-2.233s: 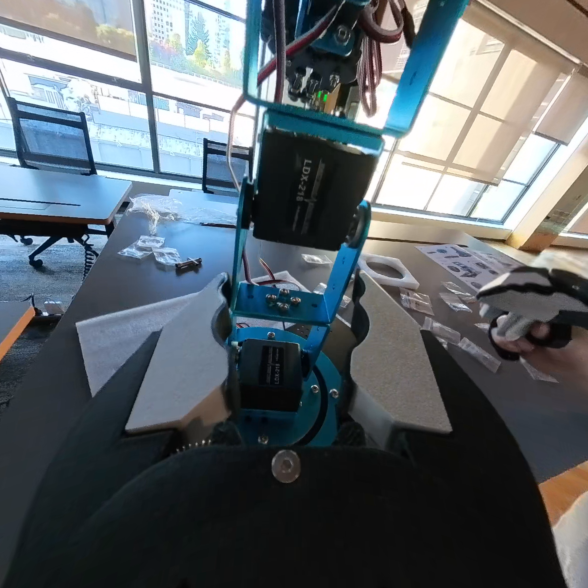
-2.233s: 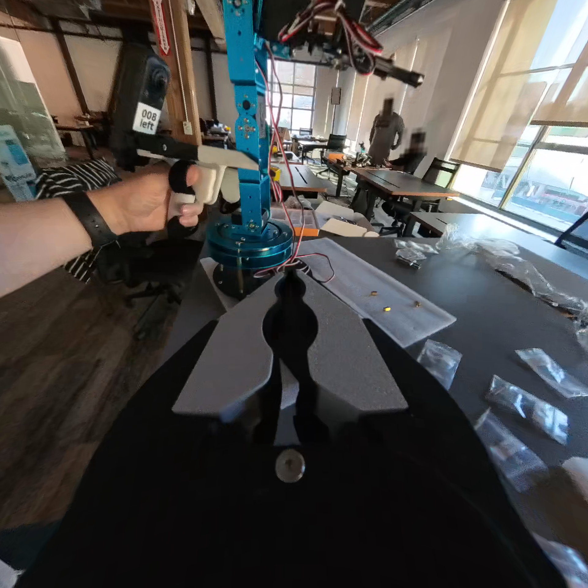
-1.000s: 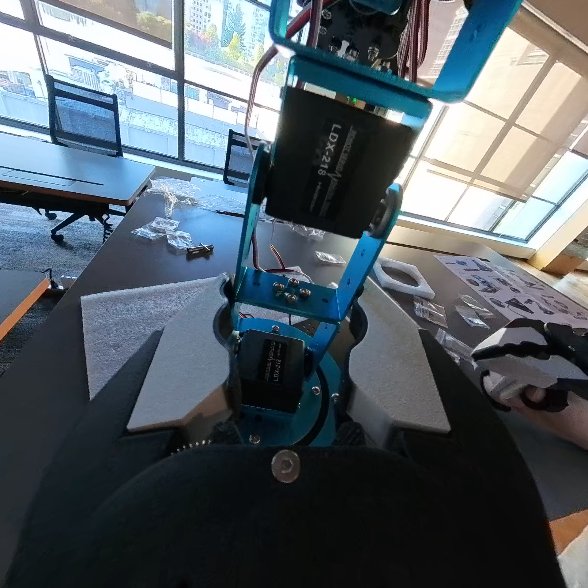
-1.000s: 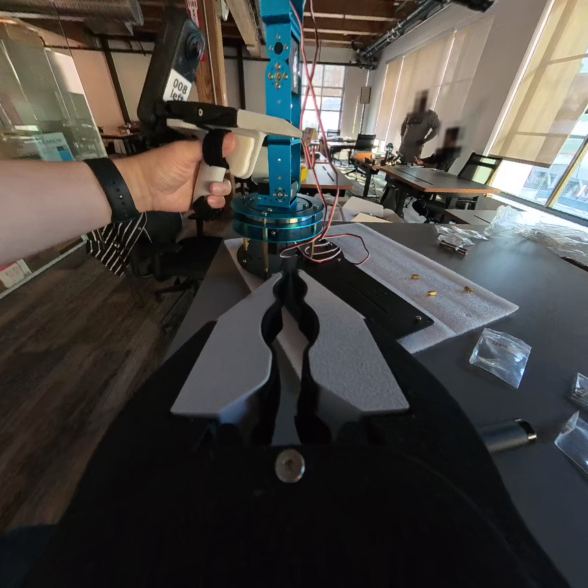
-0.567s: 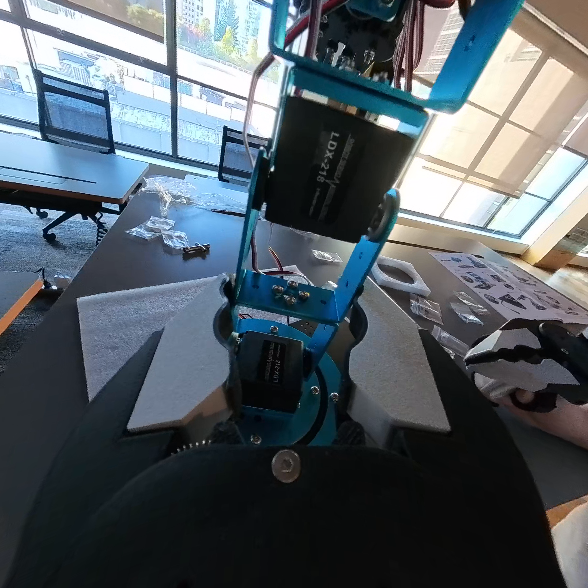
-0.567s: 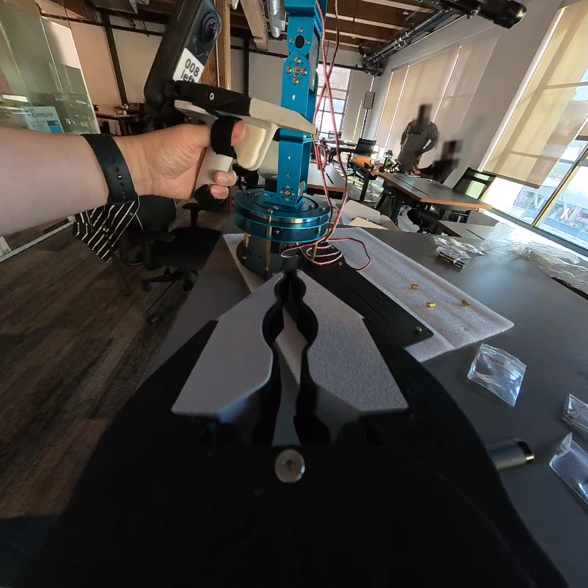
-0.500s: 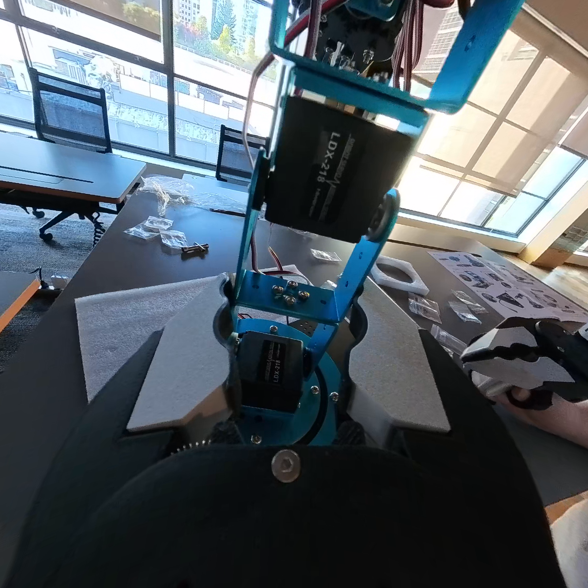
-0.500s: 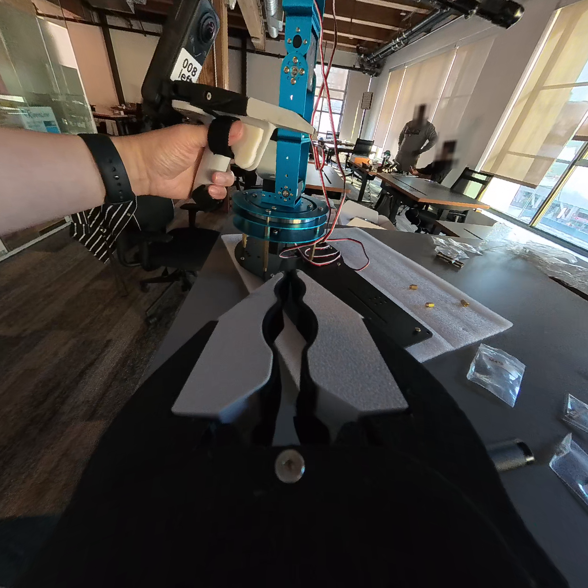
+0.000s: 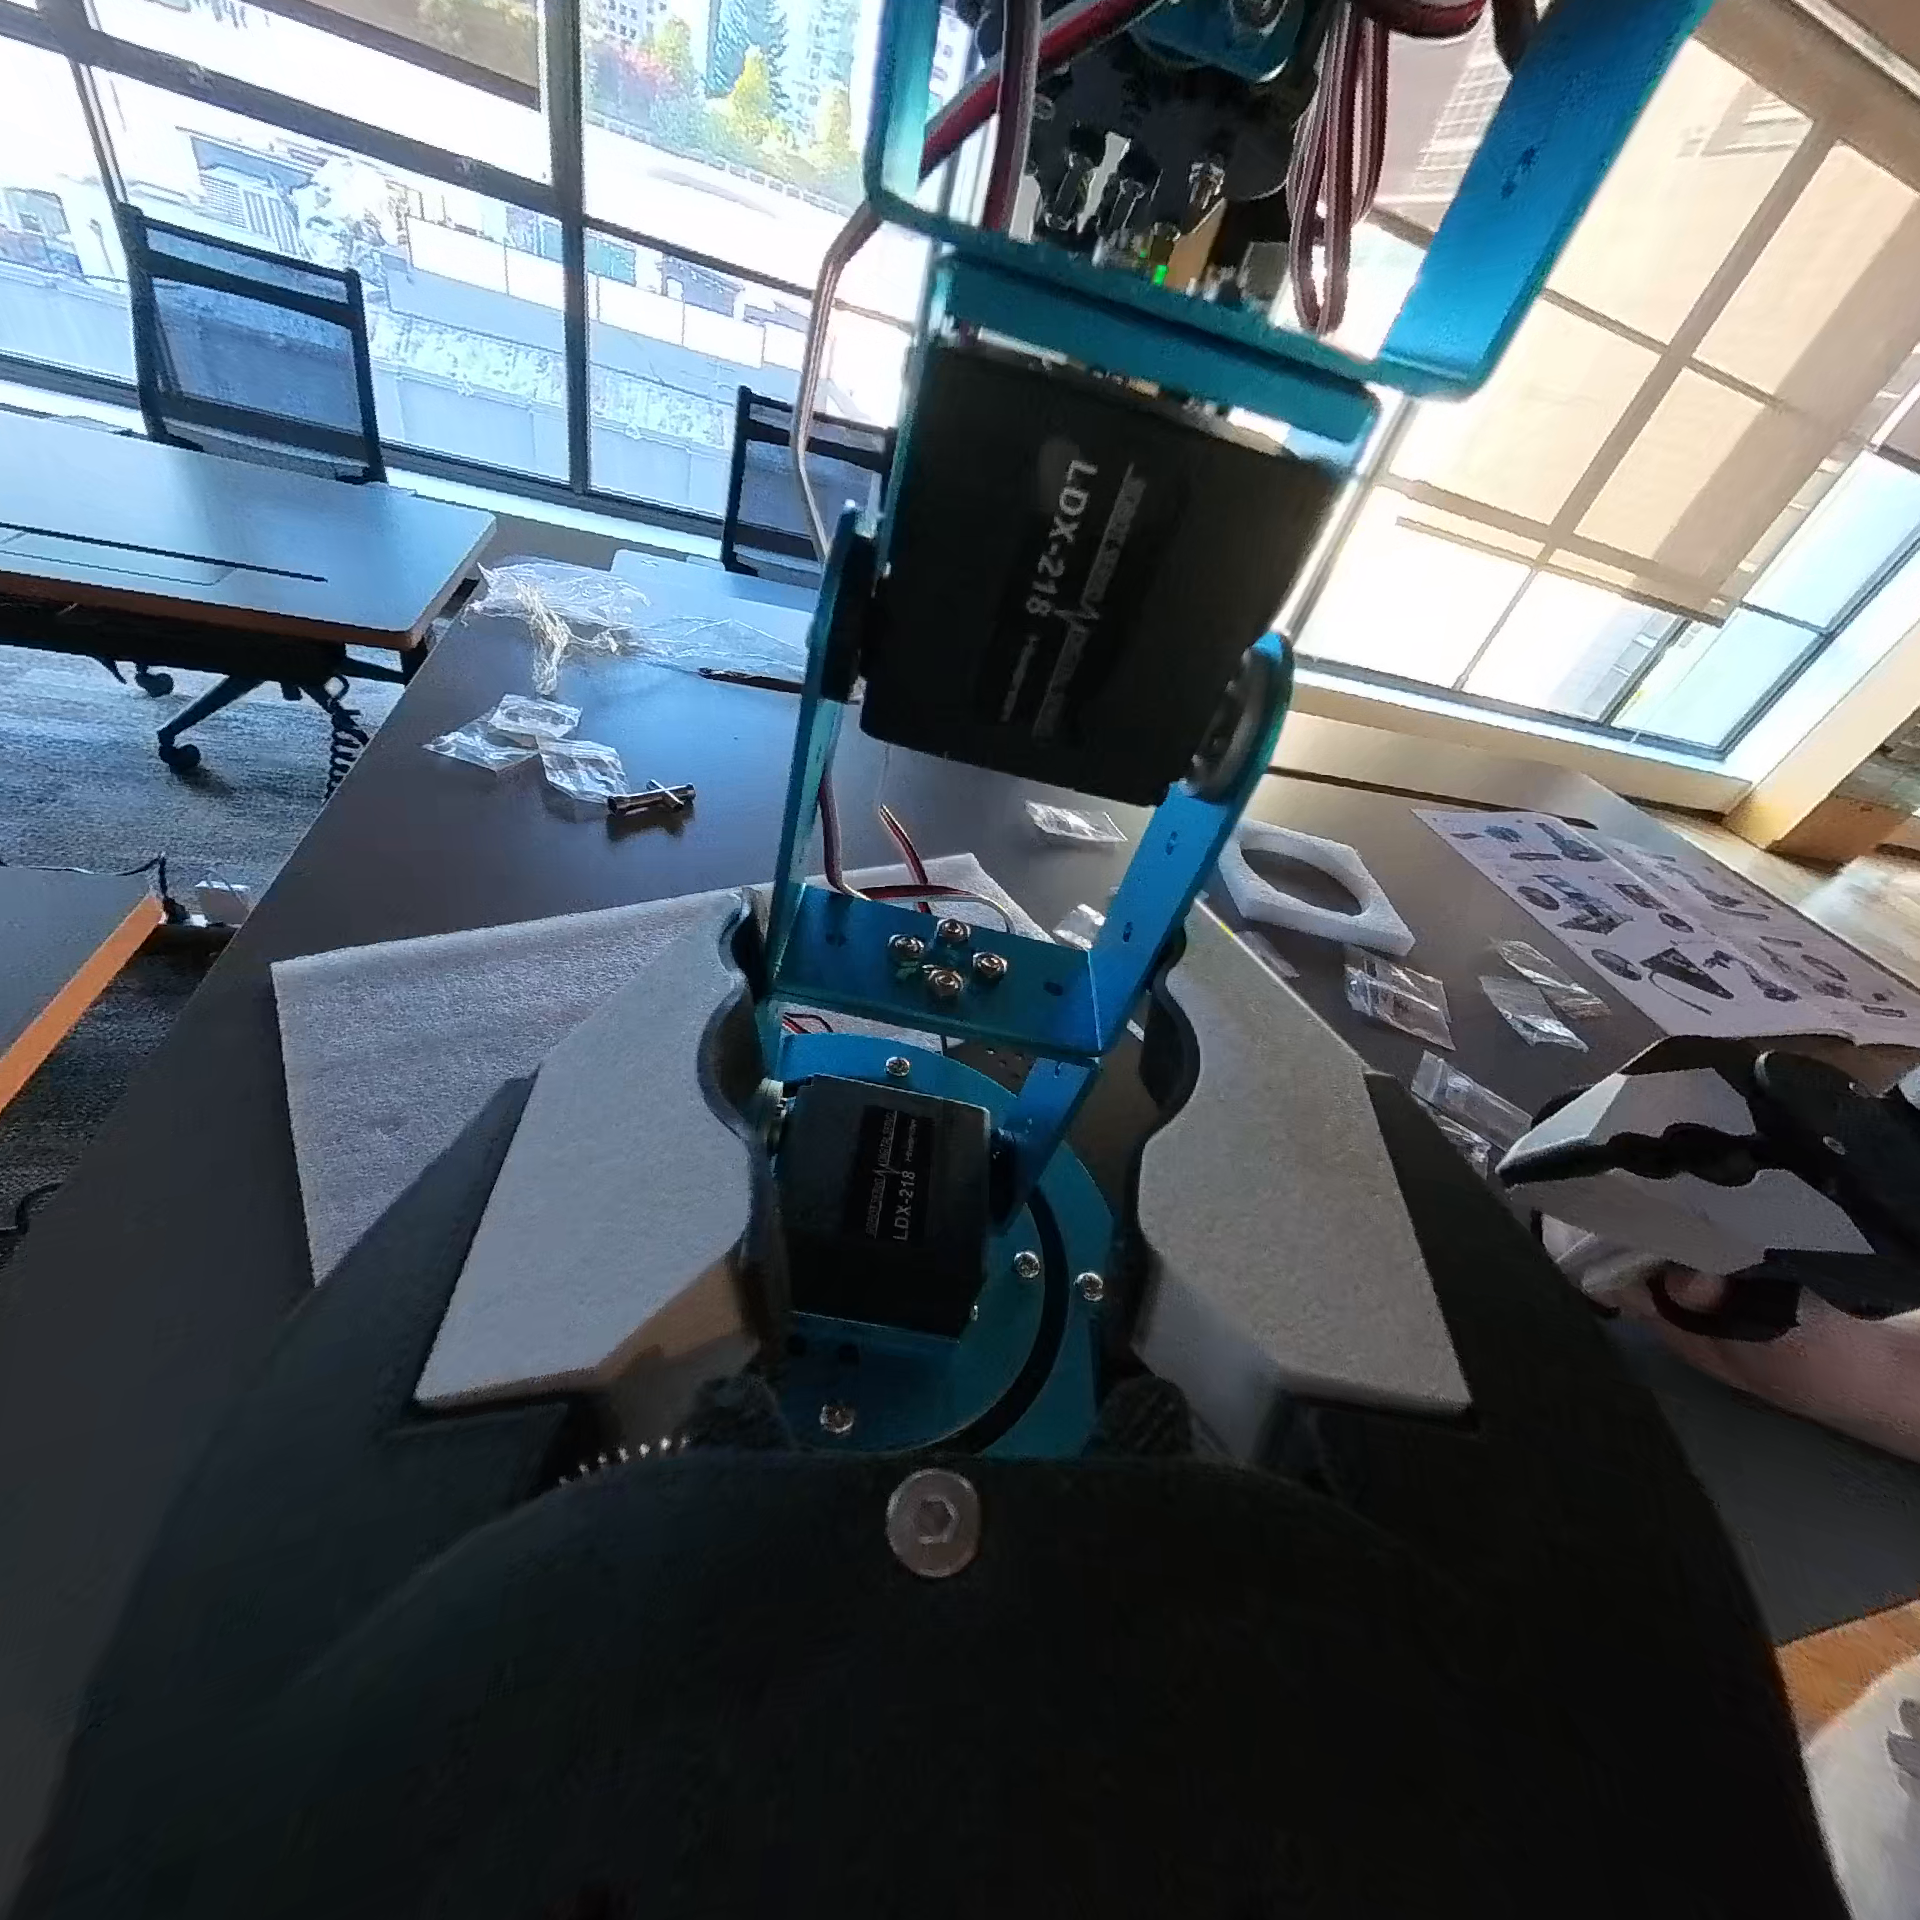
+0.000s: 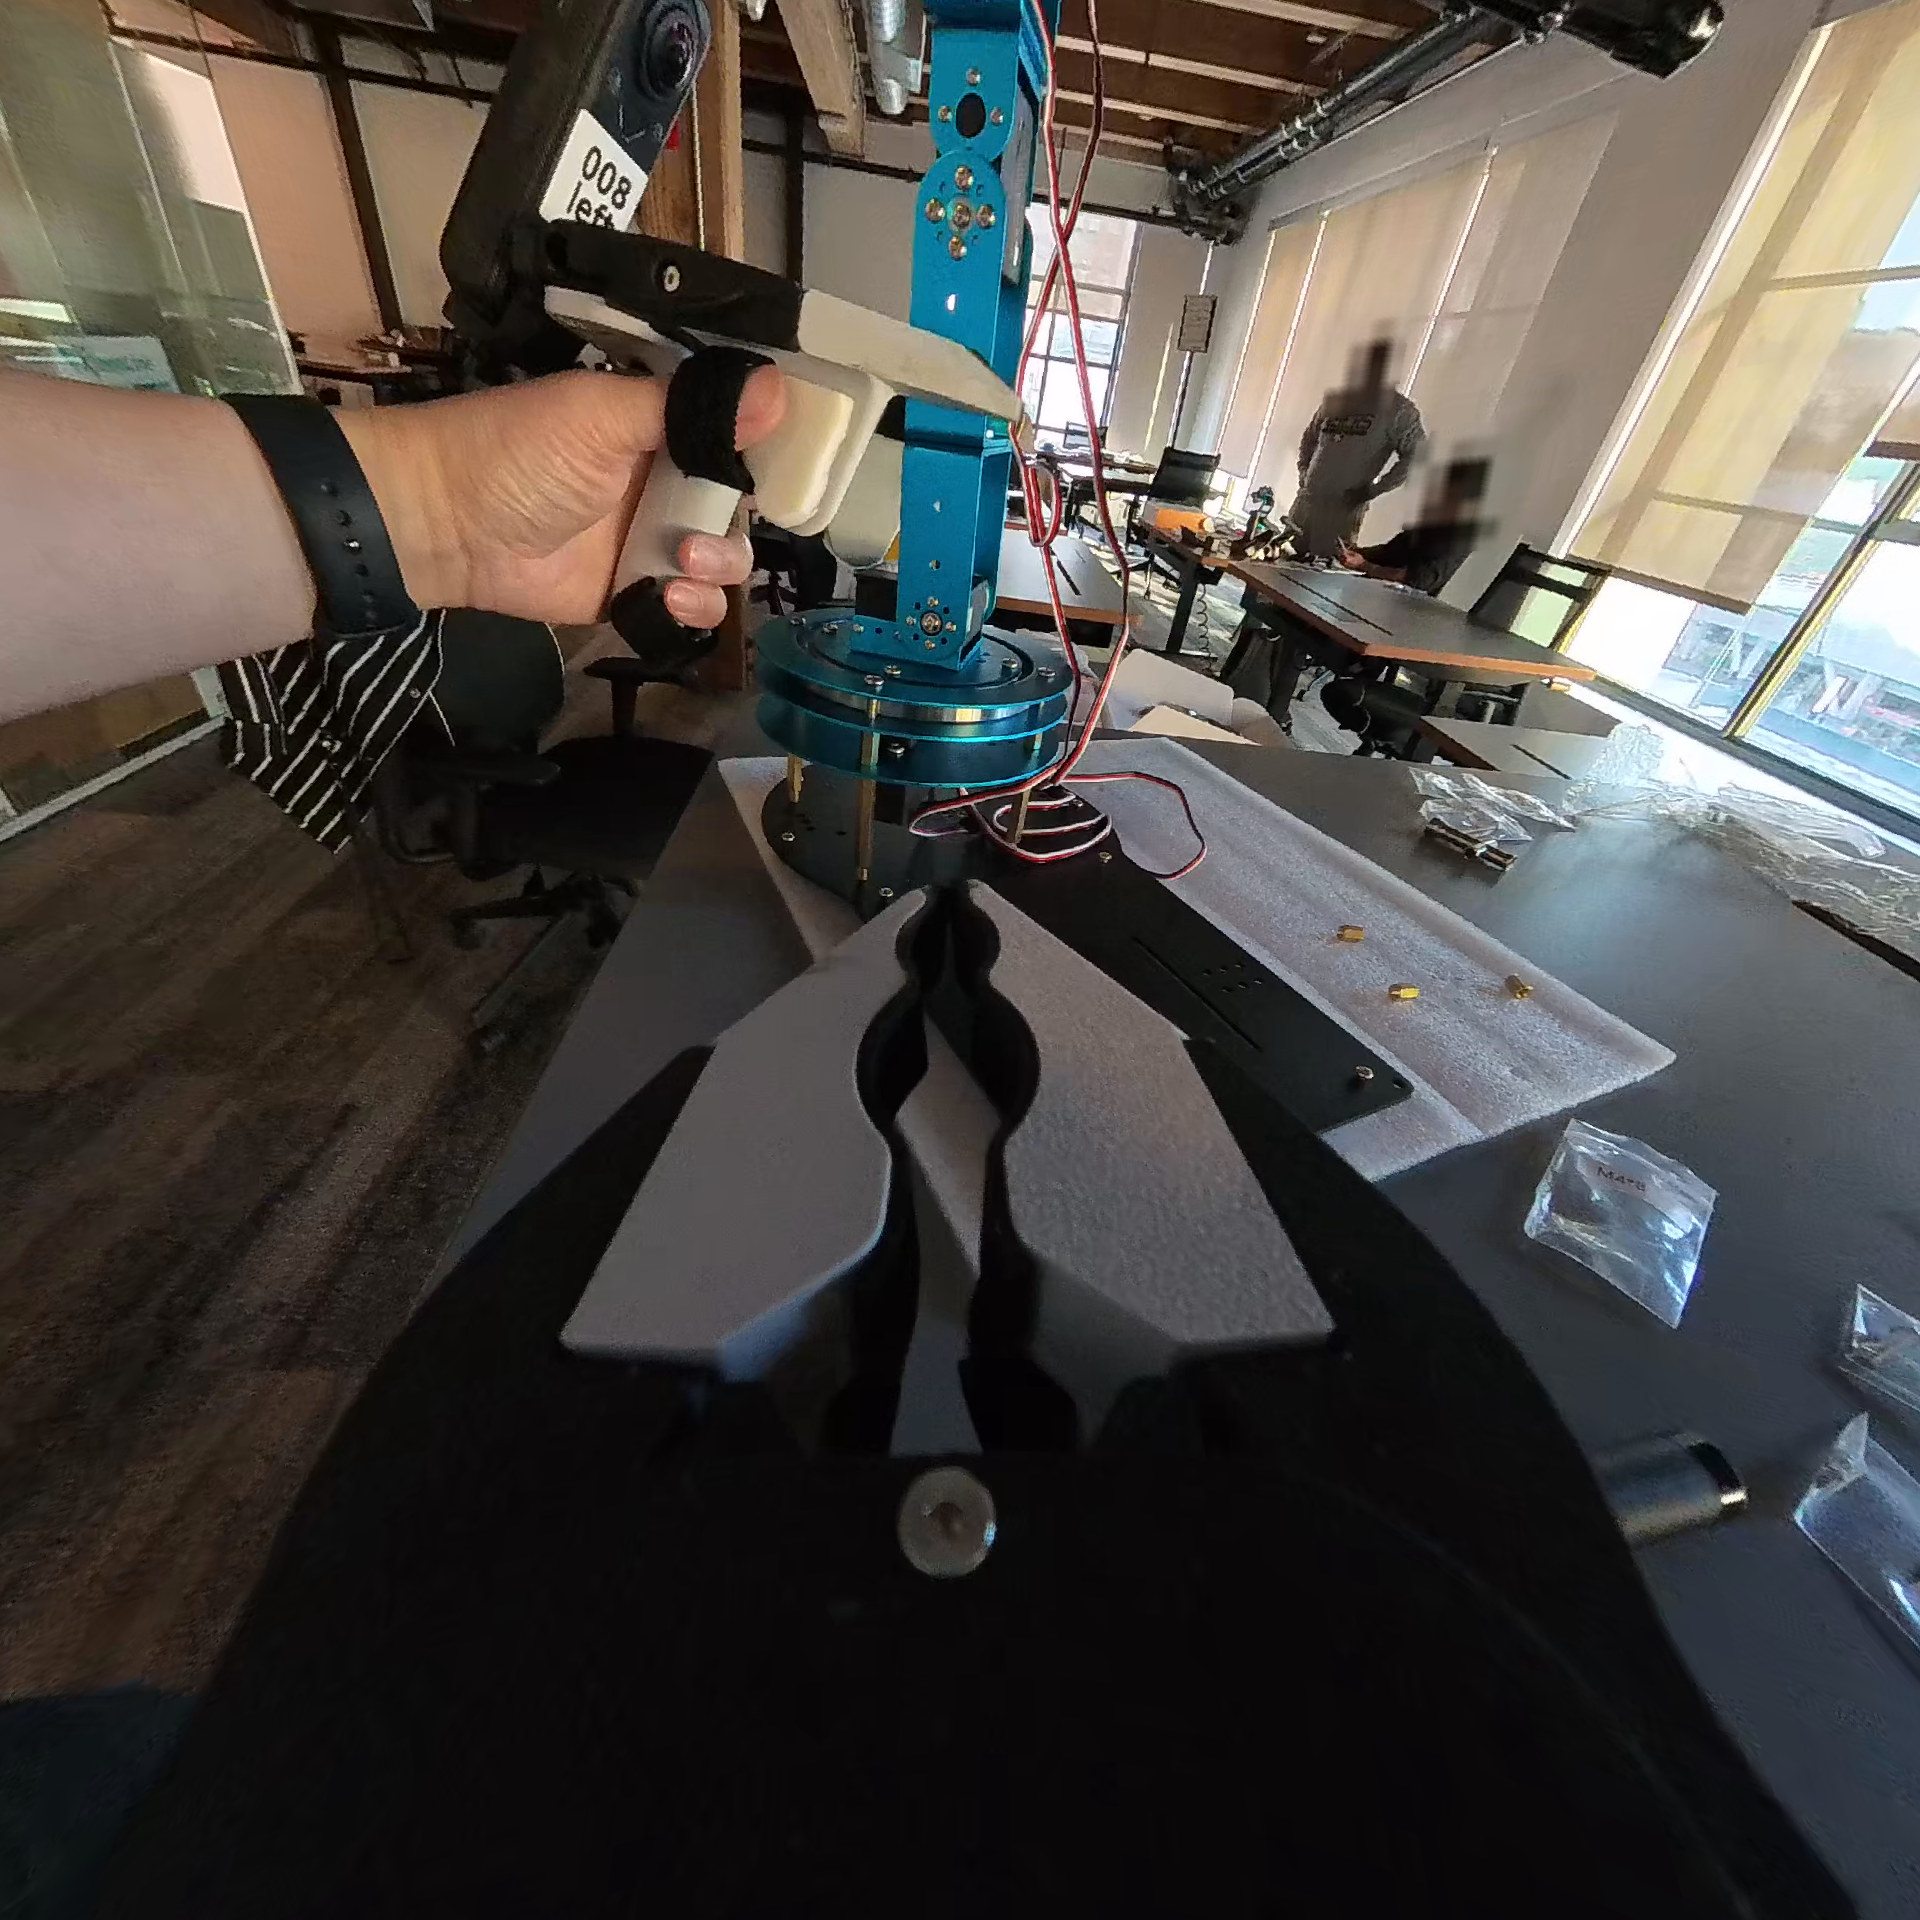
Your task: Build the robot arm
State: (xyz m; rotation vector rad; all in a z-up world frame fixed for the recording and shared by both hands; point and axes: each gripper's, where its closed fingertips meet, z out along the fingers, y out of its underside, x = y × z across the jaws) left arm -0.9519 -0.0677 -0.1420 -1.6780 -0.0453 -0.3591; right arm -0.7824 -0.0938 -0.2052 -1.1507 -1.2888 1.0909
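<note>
A blue metal robot arm (image 9: pixel 940 977) with black servos (image 9: pixel 1091 613) stands on a round blue turntable (image 10: pixel 914 696) above a black base plate (image 10: pixel 1195 987). The plate lies on a white foam sheet (image 10: pixel 1403 914). My left gripper (image 9: pixel 951 997) is shut on the arm's lower blue bracket, one finger on each side. It also shows in the right wrist view (image 10: pixel 935 384), held by a hand. My right gripper (image 10: pixel 951 904) is shut and empty, its tips just short of the base plate's near end. It shows at the right of the left wrist view (image 9: pixel 1704 1153).
Three brass standoffs (image 10: pixel 1403 992) lie on the foam. Small clear parts bags (image 10: pixel 1616 1236) and a short metal cylinder (image 10: pixel 1673 1496) lie on the dark table. A printed sheet (image 9: pixel 1662 935) and a white foam ring (image 9: pixel 1309 904) lie farther off. Two people (image 10: pixel 1361 468) are at distant desks.
My right gripper has sunk lower and settled in front of the base plate, still shut. My left gripper keeps its hold on the blue arm, which has tilted slightly.
</note>
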